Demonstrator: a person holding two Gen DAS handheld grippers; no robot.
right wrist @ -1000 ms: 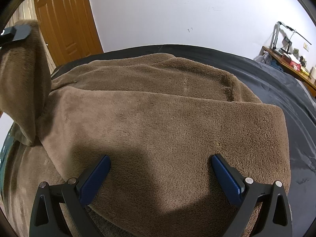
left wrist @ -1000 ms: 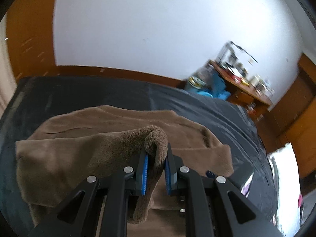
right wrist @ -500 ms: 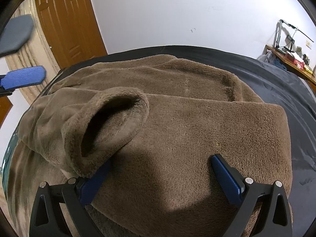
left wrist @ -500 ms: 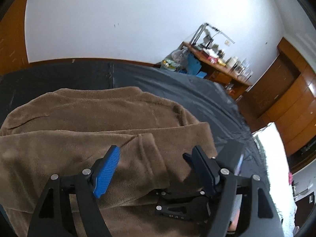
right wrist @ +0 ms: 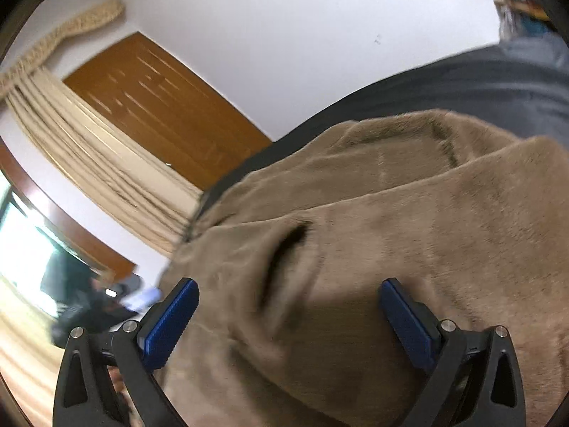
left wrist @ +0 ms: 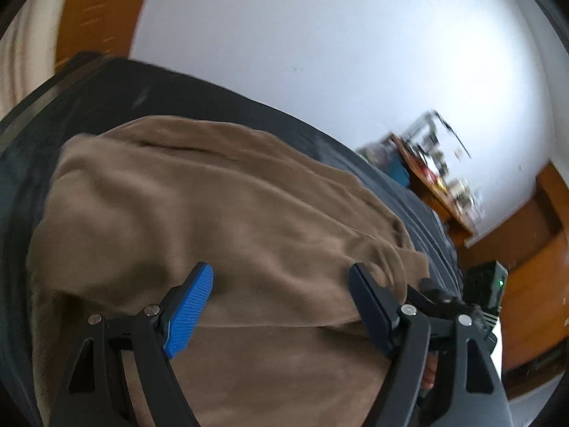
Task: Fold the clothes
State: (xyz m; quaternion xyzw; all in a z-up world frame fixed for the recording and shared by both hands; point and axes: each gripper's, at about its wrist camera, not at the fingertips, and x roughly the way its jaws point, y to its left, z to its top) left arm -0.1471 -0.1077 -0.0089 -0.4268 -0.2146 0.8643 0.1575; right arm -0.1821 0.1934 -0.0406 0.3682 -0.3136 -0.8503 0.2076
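A brown fleece garment [left wrist: 220, 213] lies partly folded on a dark bed cover [left wrist: 106, 85]. My left gripper [left wrist: 281, 306] is open and empty, hovering just above the garment's near part. My right gripper [right wrist: 288, 320] is open and empty above the same garment [right wrist: 426, 220]. A sleeve lies folded across the body, its cuff opening [right wrist: 284, 249] a dark slit just beyond the right gripper. Both views are tilted and blurred by motion.
A wooden door [right wrist: 160, 106] and a cream curtain [right wrist: 89, 142] stand at the bed's far left. A cluttered wooden desk [left wrist: 434, 178] stands at the right by the white wall. A bright window [right wrist: 21, 249] is at the left.
My left gripper opened and let go of the sleeve, which now lies across the garment's body. Both grippers have tilted and shifted over the garment; the right stayed open.
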